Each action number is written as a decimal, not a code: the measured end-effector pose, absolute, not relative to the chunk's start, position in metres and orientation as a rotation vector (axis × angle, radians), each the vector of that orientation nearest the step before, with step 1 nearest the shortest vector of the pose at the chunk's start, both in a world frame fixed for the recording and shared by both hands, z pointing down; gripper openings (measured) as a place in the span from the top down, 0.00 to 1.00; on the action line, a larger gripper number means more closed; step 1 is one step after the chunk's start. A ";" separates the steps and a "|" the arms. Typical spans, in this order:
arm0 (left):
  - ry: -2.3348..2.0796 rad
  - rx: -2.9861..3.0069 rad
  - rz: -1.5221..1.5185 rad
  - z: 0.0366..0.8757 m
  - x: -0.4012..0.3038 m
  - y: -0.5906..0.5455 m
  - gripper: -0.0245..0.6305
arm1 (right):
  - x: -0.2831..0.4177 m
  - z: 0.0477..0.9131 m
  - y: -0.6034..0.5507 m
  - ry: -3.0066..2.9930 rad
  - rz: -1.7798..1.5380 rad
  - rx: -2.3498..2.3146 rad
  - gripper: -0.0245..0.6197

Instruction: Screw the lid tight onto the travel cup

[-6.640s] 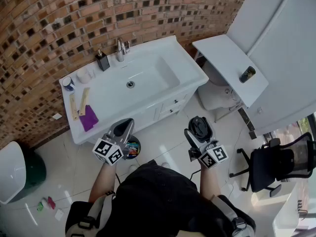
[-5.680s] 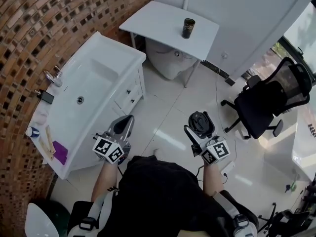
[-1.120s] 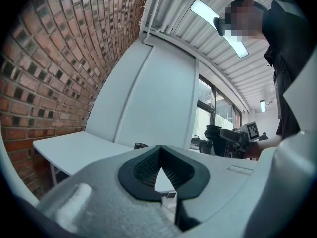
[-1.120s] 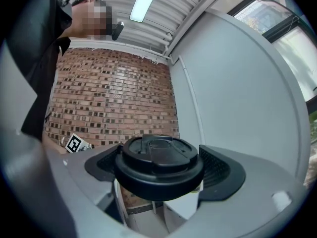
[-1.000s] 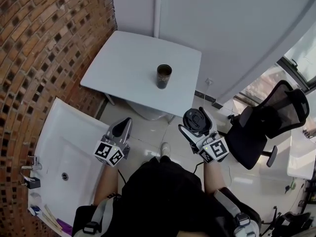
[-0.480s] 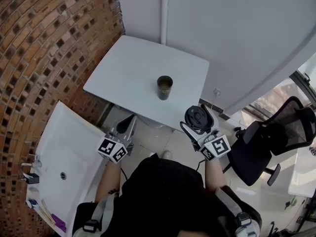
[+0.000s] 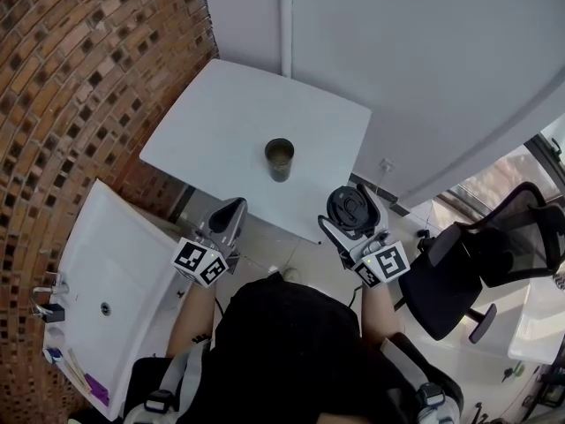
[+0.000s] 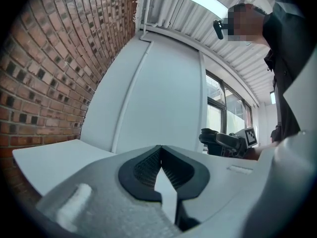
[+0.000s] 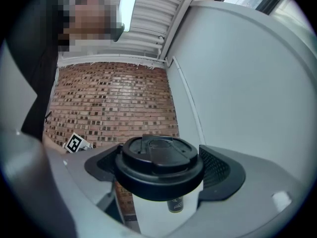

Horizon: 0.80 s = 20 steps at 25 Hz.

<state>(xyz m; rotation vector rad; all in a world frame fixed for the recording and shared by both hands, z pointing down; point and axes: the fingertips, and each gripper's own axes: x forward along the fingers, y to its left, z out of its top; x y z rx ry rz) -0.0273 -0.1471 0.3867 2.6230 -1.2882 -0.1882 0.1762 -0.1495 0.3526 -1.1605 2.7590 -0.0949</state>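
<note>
A: Gripping the lid: right gripper has its jaws clamped on the black lid, one pad on each side of the rim, top face up (flip tab shows in the right gripper view).

B: Left one?

A: Left gripper has its jaws pressed together, ribbed pads touching, nothing between them. It hangs off the near left of the table edge, well apart from the right gripper.

B: Where's the travel cup?

A: Travel cup stands upright and open on the white table, towards the near edge. It sits ahead of both grippers and roughly between them, touching neither. The lid is off it, held in the air just short of the table's near edge (right gripper view catches the cup low behind the lid).

B: Surroundings?

A: Brick wall runs along the left, with a white sink below it, lower left. A pale wall panel rises behind the table. A black office chair is at the right. The person's dark top fills the bottom of the head view.
</note>
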 end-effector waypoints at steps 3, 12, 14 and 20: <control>-1.275 2.627 -0.174 0.387 -0.016 -0.150 0.96 | 0.187 0.359 -0.153 2.753 -0.122 -1.170 0.23; -1.279 2.623 -0.114 0.393 -0.027 -0.169 0.96 | 0.204 0.363 -0.181 2.709 -0.158 -1.257 0.23; -1.276 2.635 -0.105 0.392 -0.032 -0.178 0.96 | 0.197 0.359 -0.186 2.721 -0.125 -1.257 0.23; -1.213 2.710 -0.136 0.377 -0.023 -0.206 0.96 | 0.189 0.353 -0.200 2.725 -0.089 -1.281 0.23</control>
